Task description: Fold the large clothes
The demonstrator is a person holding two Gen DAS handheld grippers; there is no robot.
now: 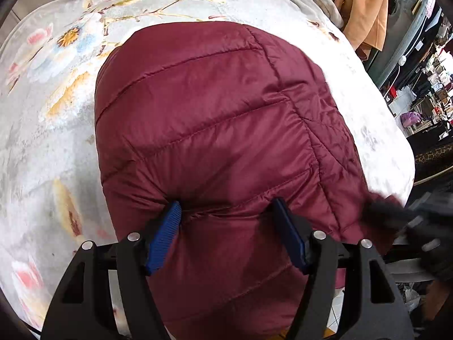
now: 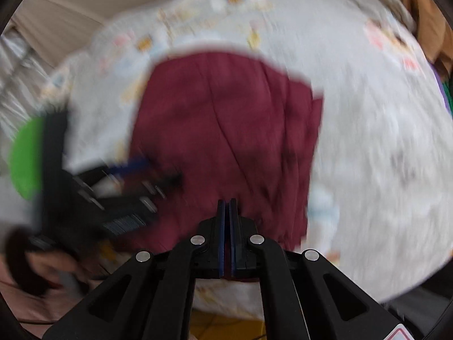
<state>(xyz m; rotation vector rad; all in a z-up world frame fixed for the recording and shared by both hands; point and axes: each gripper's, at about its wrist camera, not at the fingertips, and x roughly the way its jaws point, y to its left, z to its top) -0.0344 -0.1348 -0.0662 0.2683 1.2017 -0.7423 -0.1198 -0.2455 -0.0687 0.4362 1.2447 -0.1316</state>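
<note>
While the maroon quilted jacket (image 1: 215, 130) lies folded on the floral blanket (image 1: 51, 90) near its front edge, the left gripper (image 1: 226, 215) stands over the jacket's near end, its blue pads (image 1: 164, 235) spread wide with fabric bulging between them. Beside it, the right gripper (image 2: 227, 206) is blurred at the jacket's near edge, jaws fully together, nothing visibly pinched.

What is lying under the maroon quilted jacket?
The maroon quilted jacket lies on a floral blanket, which shows all around it. Whatever the blanket covers, and the patch directly beneath the jacket, cannot be seen.
</note>
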